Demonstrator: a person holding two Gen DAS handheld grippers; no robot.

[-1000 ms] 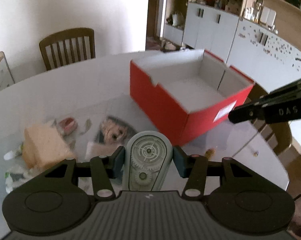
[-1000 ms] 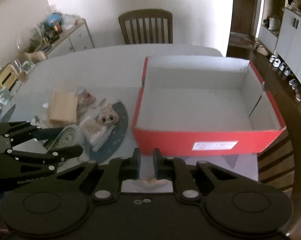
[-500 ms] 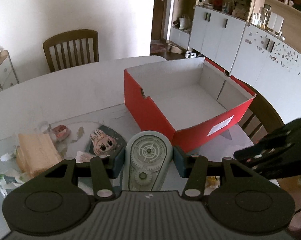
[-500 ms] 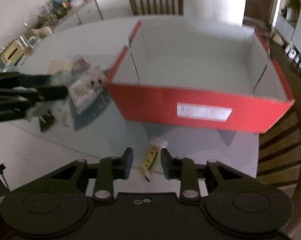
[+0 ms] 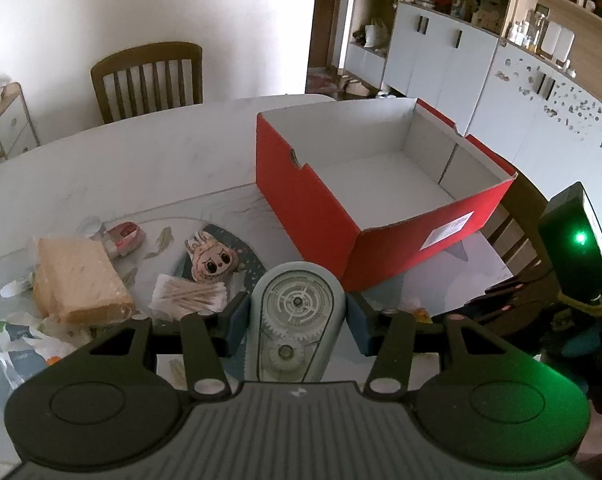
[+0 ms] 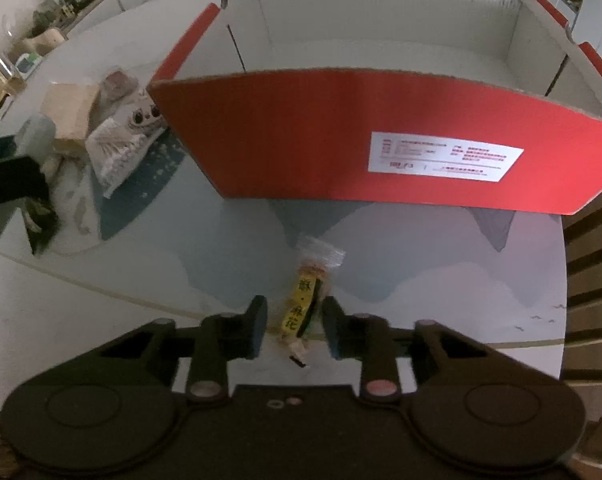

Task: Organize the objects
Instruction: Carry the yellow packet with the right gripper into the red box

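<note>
1. Your left gripper [image 5: 297, 316] is clenched on a pale tape dispenser [image 5: 297, 320], held above the table [image 5: 141, 168] short of the red box [image 5: 321, 216]. The box looks empty, so this piece is not yet stowed.
2. Your right gripper [image 6: 294, 326] is low over the table in front of the box, straddling a small yellow snack packet [image 6: 303, 308] that lies flat on the surface. Its jaws have just been closing with the packet between them. The pads seem to stand just off the wrapper, though blur makes this hard to judge, so count it as not yet gripped.
3. The step in hand is picking up the packet. Next, finish the squeeze across its narrow width, then lift and clear the near wall.
4. The wrapper looks slippery and could slide.
5. The sponge [image 5: 77, 276], swabs [image 5: 189, 296] and cartoon toy [image 5: 211, 262] wait by the left gripper.
</note>
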